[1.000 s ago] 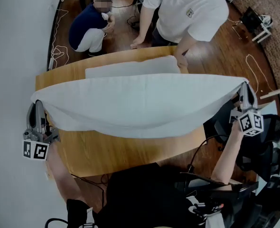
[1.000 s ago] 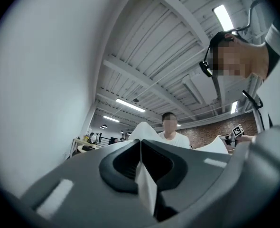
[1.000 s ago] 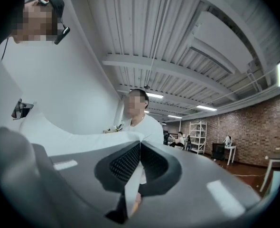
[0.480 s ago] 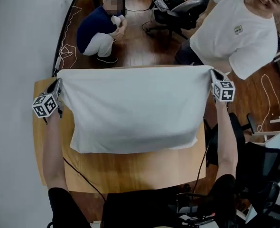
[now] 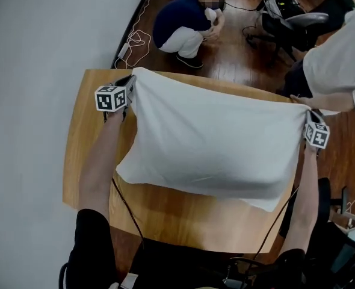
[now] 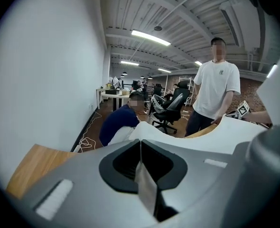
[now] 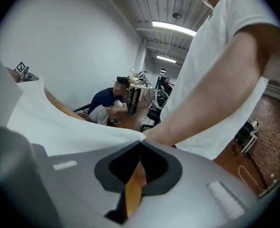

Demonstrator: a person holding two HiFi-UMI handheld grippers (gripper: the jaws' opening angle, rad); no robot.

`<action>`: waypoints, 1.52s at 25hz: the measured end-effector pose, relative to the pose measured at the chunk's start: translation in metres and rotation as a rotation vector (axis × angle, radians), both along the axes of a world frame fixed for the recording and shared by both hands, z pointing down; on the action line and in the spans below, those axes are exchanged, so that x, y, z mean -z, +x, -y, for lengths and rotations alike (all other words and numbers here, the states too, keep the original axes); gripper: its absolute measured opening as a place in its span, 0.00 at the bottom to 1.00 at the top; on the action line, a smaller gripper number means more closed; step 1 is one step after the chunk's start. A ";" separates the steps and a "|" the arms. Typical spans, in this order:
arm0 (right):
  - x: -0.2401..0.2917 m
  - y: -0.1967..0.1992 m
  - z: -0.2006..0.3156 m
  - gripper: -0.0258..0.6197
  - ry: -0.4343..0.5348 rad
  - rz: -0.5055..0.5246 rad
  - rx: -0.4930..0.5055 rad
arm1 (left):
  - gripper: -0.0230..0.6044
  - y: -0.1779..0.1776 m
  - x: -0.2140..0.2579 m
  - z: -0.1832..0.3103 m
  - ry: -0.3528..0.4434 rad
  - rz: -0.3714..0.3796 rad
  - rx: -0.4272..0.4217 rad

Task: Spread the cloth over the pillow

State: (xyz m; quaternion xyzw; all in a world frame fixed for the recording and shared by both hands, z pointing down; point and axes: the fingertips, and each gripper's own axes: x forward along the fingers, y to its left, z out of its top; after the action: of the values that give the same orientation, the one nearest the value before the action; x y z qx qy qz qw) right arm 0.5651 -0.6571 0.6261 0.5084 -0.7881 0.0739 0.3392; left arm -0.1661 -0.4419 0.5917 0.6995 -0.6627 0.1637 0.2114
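Cloth (image 5: 213,143): white, spread over the middle of the table (image 5: 183,218), sagging toward its near edge. Left gripper (image 5: 131,80): jaws clamped on the cloth's far-left corner, near the table's far edge. Right gripper (image 5: 305,110): jaws clamped on its far-right corner, at the table's right edge.

The left gripper (image 5: 131,82) and the right gripper (image 5: 305,110) have gone farther out and down. They carried the cloth (image 5: 213,143) from the near side of the table (image 5: 177,215) to its far part, where it now hides the pillow.
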 end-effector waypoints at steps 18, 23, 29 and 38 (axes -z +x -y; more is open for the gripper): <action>-0.080 0.019 -0.182 0.32 -0.453 0.455 0.054 | 0.33 0.083 -0.038 -0.180 -0.116 -0.422 -0.273; -0.061 -0.035 -0.260 0.17 -0.537 0.781 0.093 | 0.30 0.128 -0.078 -0.231 -0.149 -0.567 -0.330; -0.031 -0.106 -0.345 0.08 -0.546 0.726 0.264 | 0.06 0.193 -0.062 -0.274 -0.185 -0.734 -0.487; -0.009 0.070 -0.366 0.26 -0.364 0.511 -0.077 | 0.25 0.020 -0.023 -0.291 0.056 -0.668 -0.097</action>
State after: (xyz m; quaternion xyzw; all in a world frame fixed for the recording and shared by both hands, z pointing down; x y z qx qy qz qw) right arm 0.6351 -0.2907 0.6351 0.4337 -0.8019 0.3517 0.2125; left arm -0.1465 -0.1507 0.6143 0.7508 -0.5269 -0.0831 0.3897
